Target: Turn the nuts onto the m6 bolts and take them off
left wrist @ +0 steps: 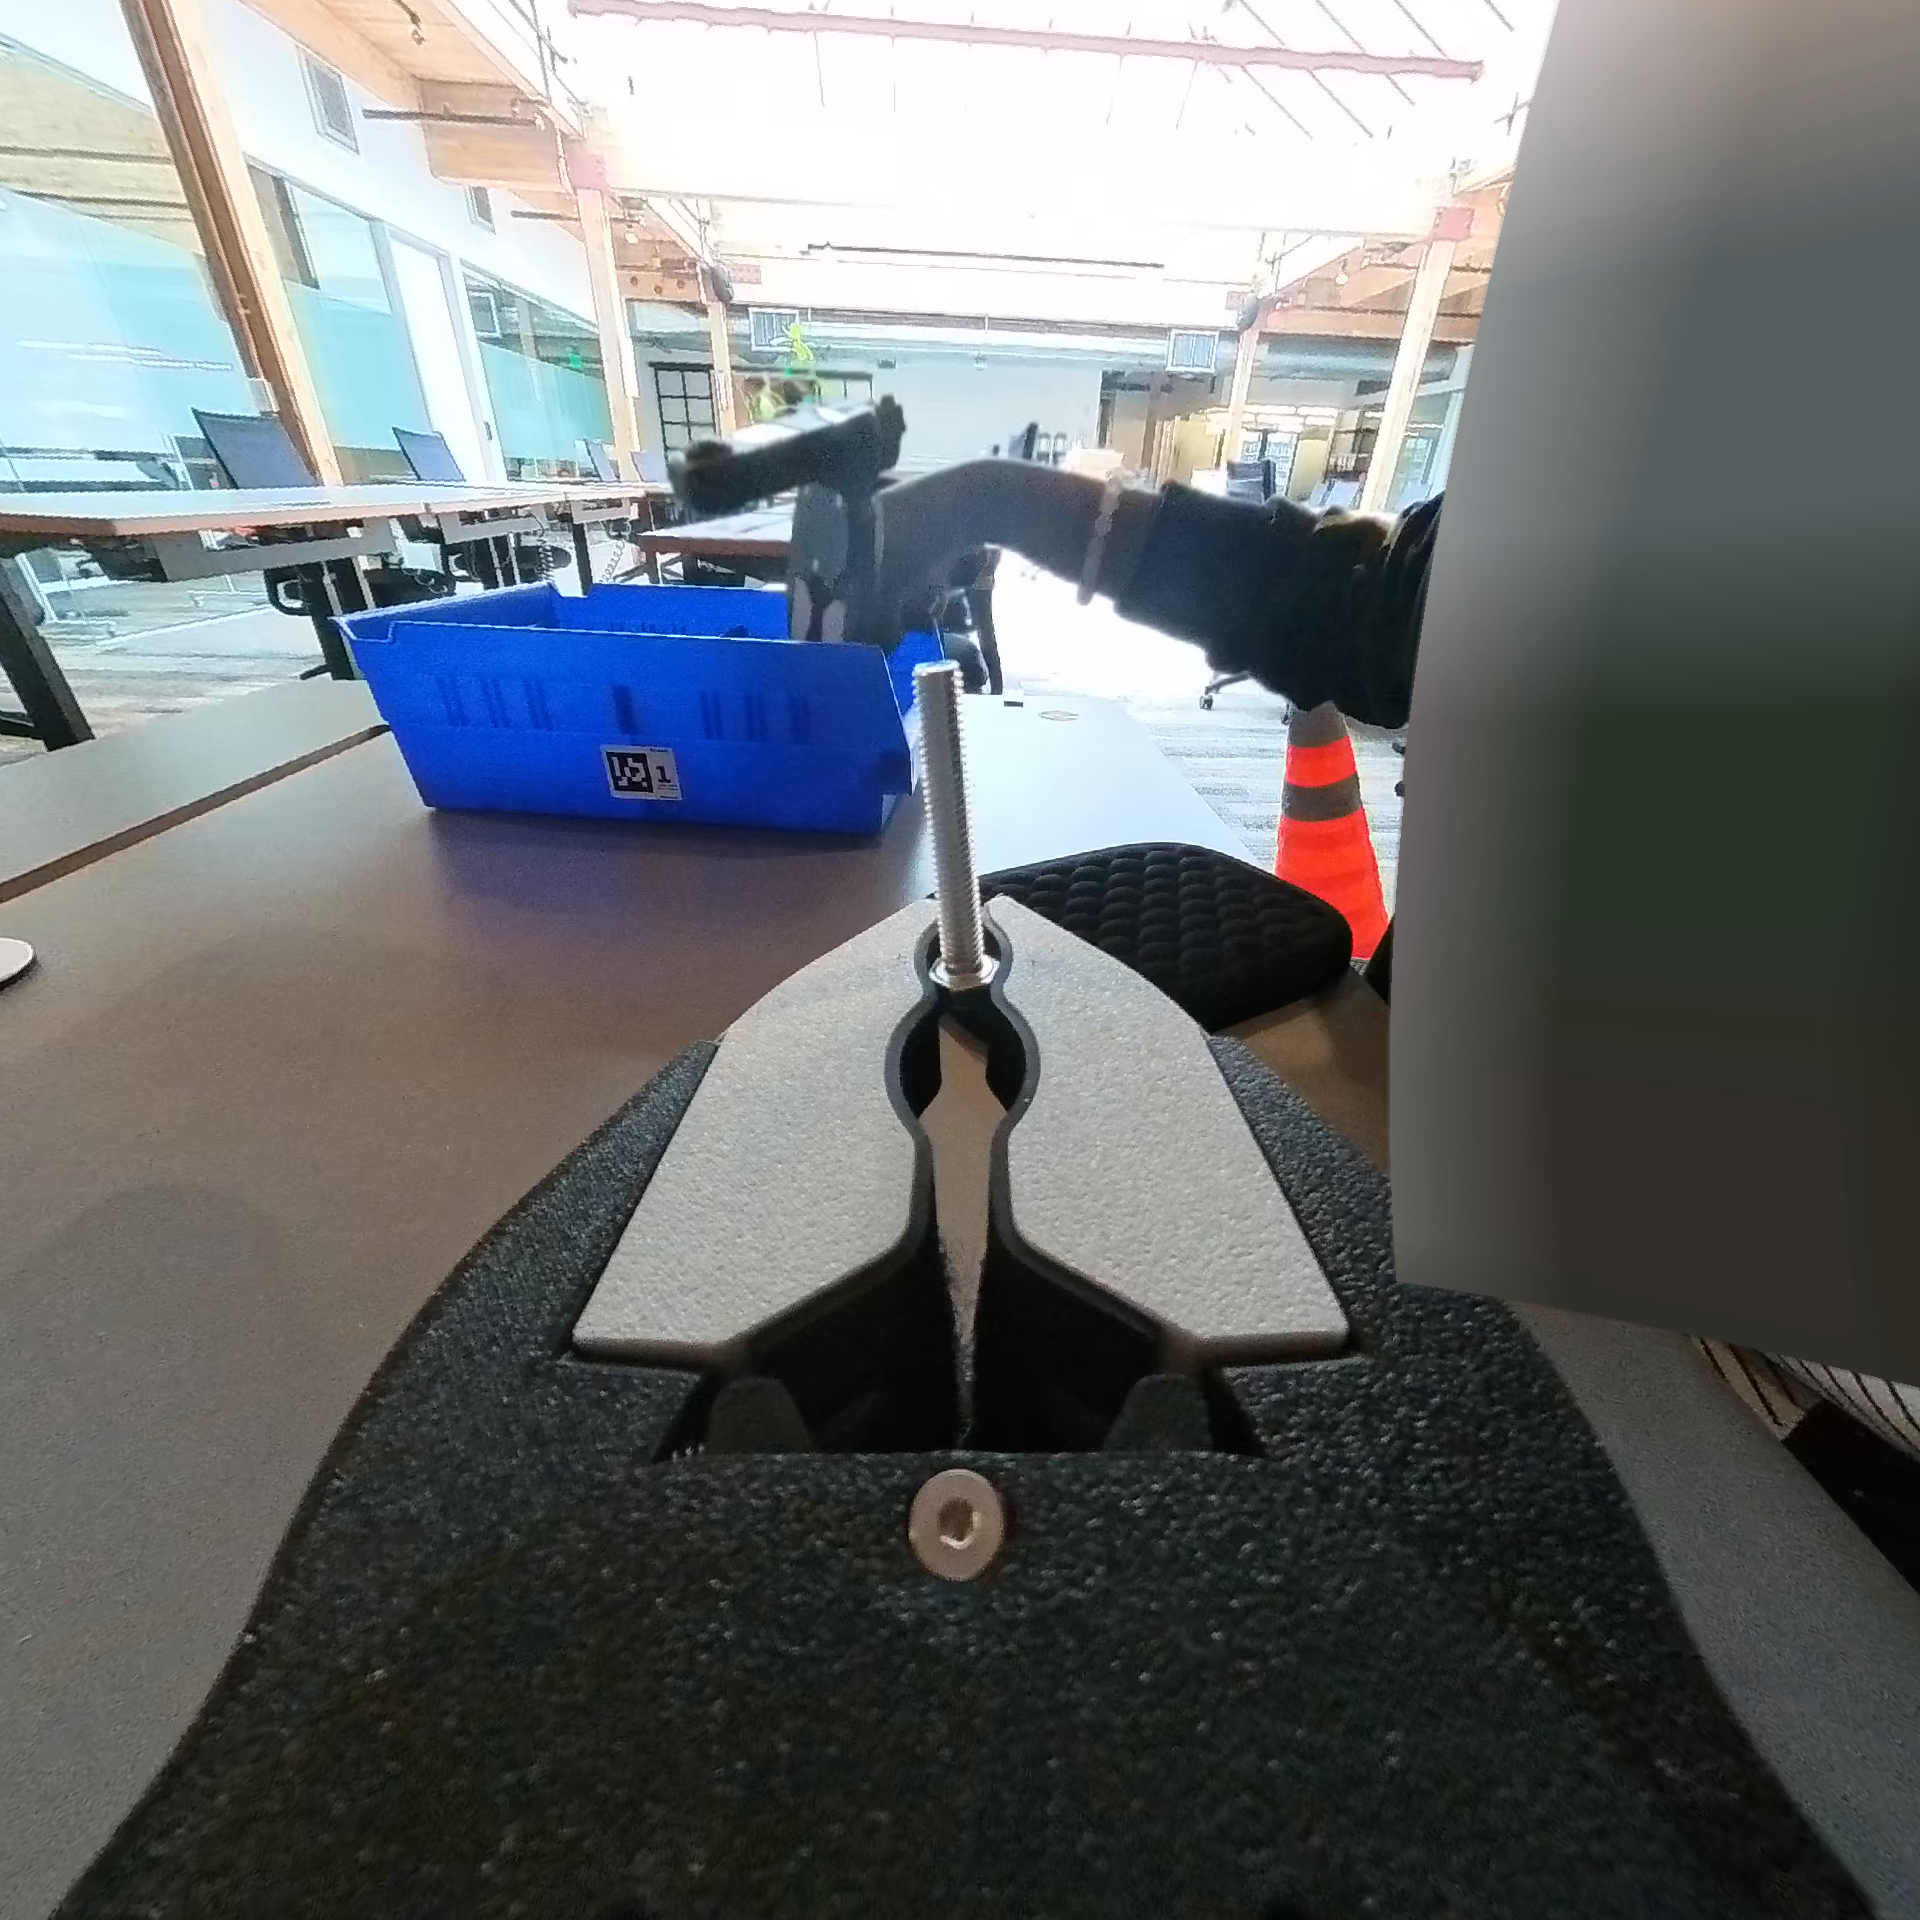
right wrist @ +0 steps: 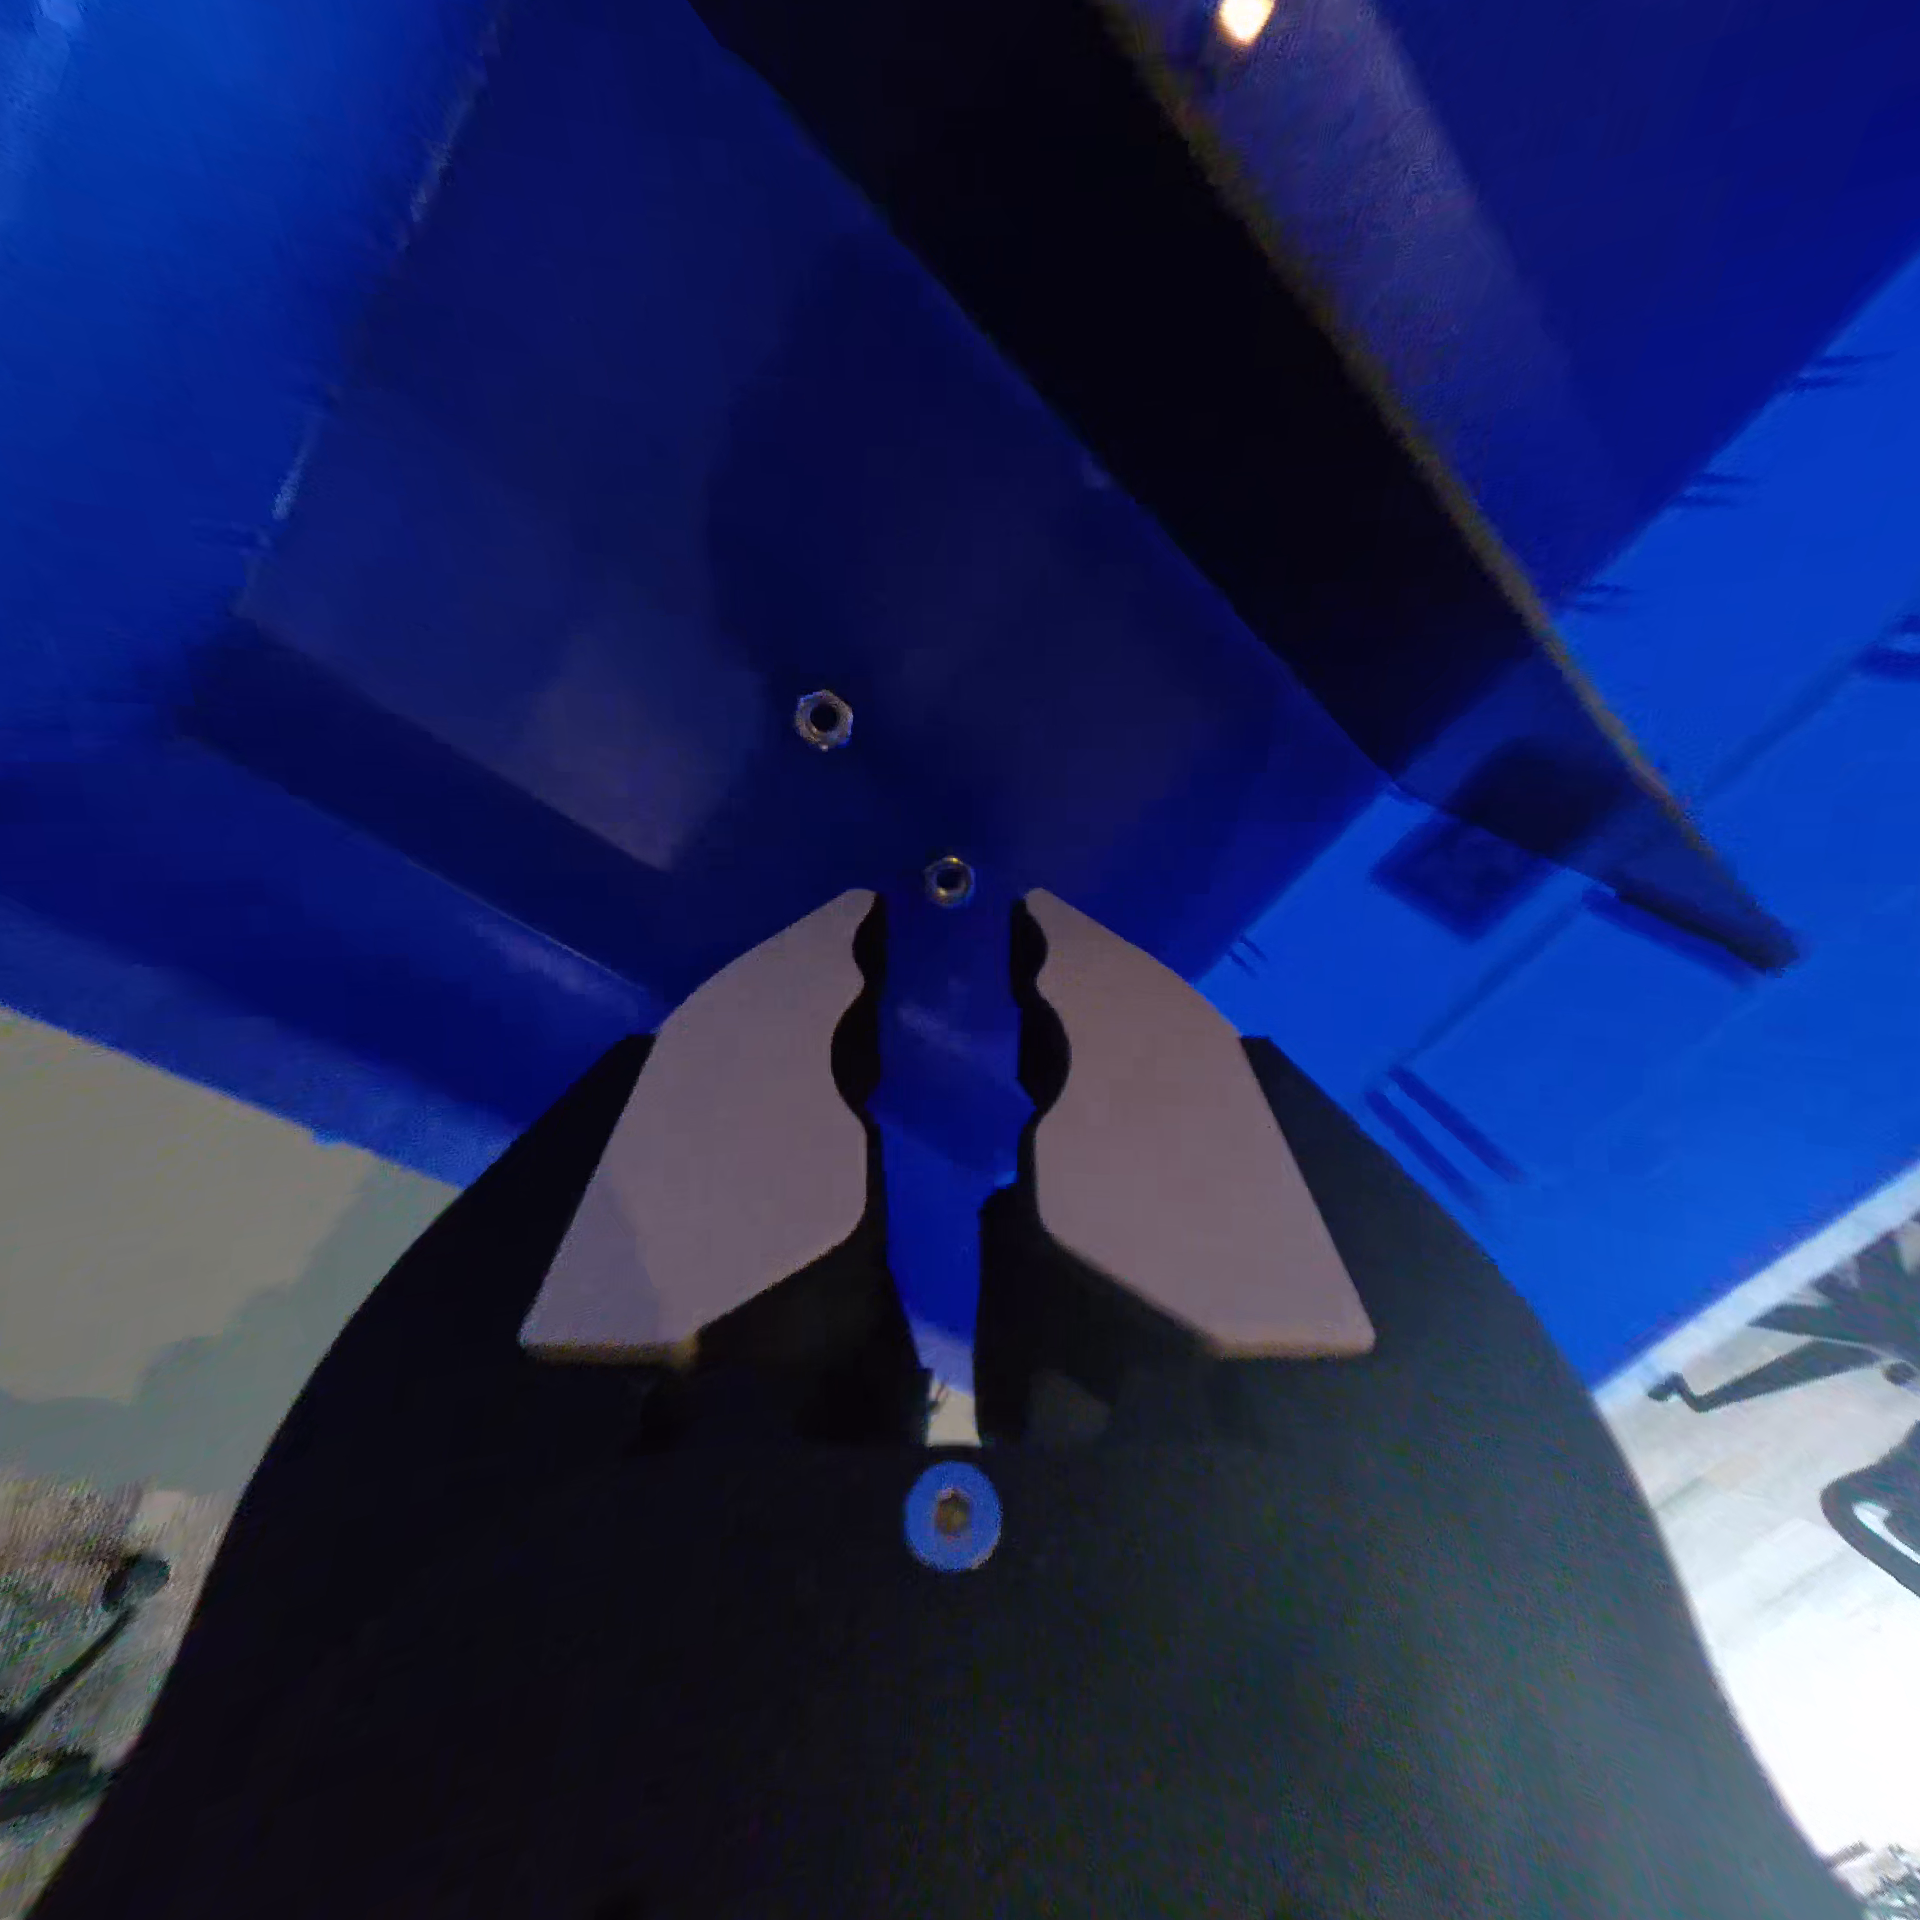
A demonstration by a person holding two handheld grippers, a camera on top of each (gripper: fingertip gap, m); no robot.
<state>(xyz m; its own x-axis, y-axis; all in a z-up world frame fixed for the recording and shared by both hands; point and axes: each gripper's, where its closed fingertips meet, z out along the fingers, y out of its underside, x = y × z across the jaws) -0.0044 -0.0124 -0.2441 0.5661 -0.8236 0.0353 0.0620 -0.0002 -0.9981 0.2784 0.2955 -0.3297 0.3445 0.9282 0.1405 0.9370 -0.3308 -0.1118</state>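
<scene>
My left gripper [left wrist: 961, 961] is shut on a silver bolt [left wrist: 948, 810]. It grips the bolt by its head, and the threaded shaft stands upright above the tips. No nut shows on the shaft. My right gripper [right wrist: 948, 904] is open and points down into the blue bin [right wrist: 520, 416]. A silver nut [right wrist: 949, 881] lies on the bin floor just ahead of its tips, free of both pads. A second nut [right wrist: 824, 718] lies farther in. In the left wrist view the right gripper [left wrist: 821, 582] reaches into the blue bin [left wrist: 623, 717] beyond the bolt.
The bin stands on a dark table [left wrist: 312, 987]. A black divider [right wrist: 1299, 468] crosses the bin at the upper right. A person's sleeve [left wrist: 1278, 592] holds the right gripper. An orange cone [left wrist: 1330, 821] stands on the floor at right. A black mesh chair back [left wrist: 1174, 925] sits behind my left tips. Left tips to right tips: about 45 cm.
</scene>
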